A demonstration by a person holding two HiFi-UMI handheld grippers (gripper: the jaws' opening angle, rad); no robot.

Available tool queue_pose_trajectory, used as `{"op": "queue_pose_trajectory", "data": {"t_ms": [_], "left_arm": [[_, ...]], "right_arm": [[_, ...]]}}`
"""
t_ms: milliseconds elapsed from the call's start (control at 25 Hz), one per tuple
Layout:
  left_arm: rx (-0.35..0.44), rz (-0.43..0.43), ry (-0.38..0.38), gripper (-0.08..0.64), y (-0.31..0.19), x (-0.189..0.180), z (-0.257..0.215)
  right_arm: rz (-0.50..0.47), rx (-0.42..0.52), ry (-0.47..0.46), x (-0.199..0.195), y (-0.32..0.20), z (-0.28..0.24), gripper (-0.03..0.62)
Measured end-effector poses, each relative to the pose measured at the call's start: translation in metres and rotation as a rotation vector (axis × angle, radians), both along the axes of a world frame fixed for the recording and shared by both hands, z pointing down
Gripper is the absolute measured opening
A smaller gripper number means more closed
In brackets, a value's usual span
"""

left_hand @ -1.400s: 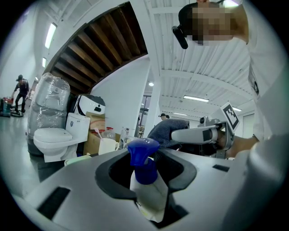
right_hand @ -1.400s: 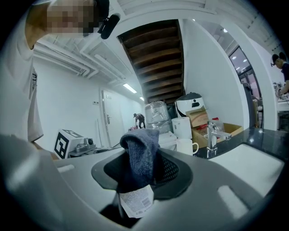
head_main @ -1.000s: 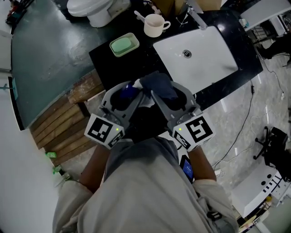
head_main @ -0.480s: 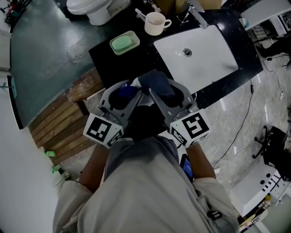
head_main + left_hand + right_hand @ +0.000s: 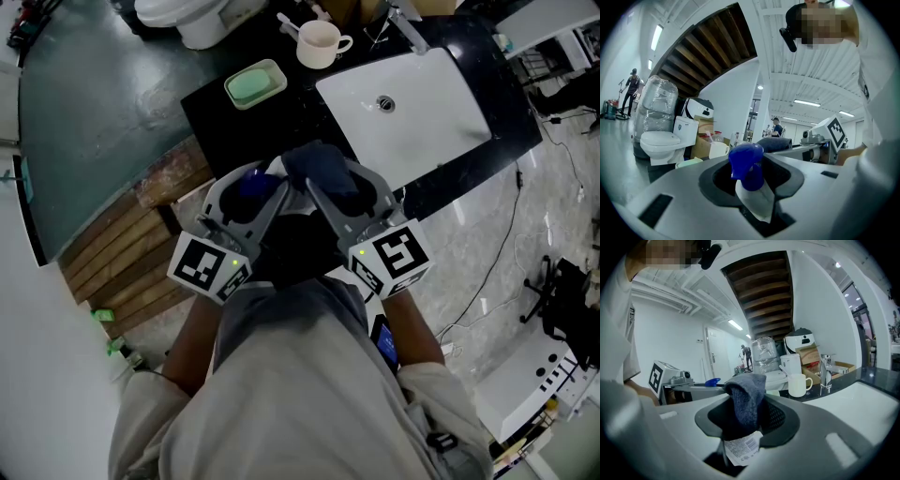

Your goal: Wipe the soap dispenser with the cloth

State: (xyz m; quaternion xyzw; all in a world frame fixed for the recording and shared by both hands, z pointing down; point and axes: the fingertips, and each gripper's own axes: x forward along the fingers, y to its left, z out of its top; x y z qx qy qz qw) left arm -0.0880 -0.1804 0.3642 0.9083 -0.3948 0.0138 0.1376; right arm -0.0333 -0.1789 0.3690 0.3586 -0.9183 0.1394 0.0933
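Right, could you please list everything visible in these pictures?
soap dispenser: one, white with blue pump, held in the left gripper
cloth: one, dark grey, held in the right gripper
counter: one, black, beyond the grippers
sink: one, white, set in the counter
faucet: one, chrome, behind the sink
mug: one, cream, on the counter beside the faucet
soap dish: one, green, on the counter's left part
toilet: one, white, beyond the counter
wooden slats: several, brown, floor at left
left gripper: one, grey, shut on the soap dispenser
right gripper: one, grey, shut on the cloth
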Motion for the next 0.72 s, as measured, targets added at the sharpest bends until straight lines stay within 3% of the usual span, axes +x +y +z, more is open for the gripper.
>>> {"op": "queue_pose_trajectory", "data": {"t_ms": [720], "left_arm": [[-0.002, -0.004, 0.006, 0.142, 0.0, -0.003, 0.001]], "right_arm": [[0.02, -0.05, 0.056, 0.012, 0.004, 0.027, 0.13]]}}
